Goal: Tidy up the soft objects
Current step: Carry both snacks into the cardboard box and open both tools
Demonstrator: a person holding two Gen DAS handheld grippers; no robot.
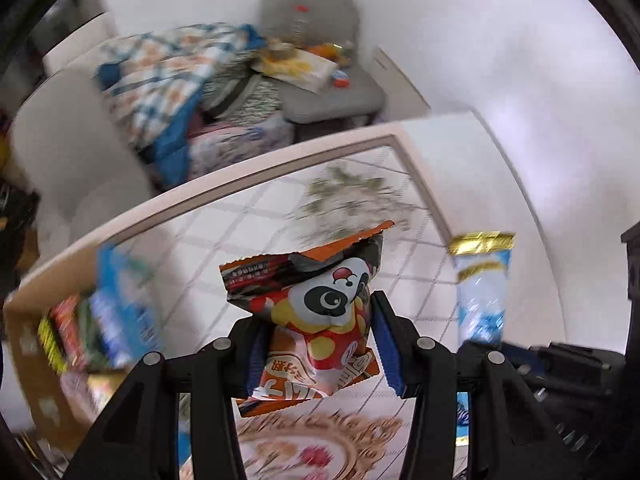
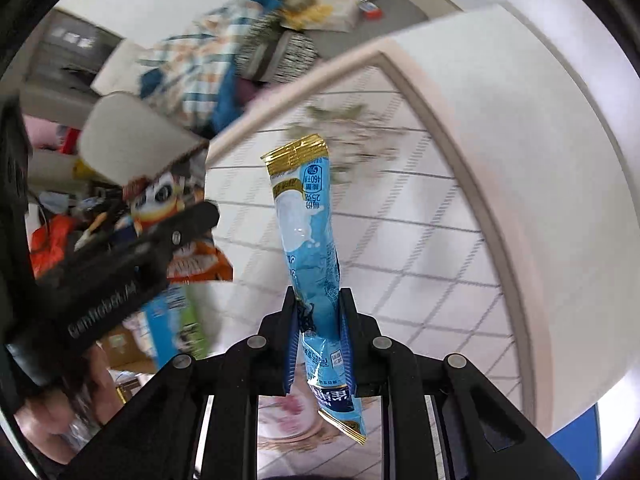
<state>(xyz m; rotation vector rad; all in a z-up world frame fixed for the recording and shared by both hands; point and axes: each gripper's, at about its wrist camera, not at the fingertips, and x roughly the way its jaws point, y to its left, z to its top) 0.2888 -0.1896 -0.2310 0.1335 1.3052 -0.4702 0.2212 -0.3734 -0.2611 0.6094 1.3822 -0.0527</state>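
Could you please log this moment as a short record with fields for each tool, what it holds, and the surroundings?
left tool: shut on the panda snack packet, held above the table
right tool: shut on the blue stick sachet, gripped near its lower end, gold-edged top pointing away
surface: tiled table top with a pale rim
container: cardboard box at the left, holding several packets
background: patterned blanket and a grey chair
image quality: motion blur; box contents cannot be identified
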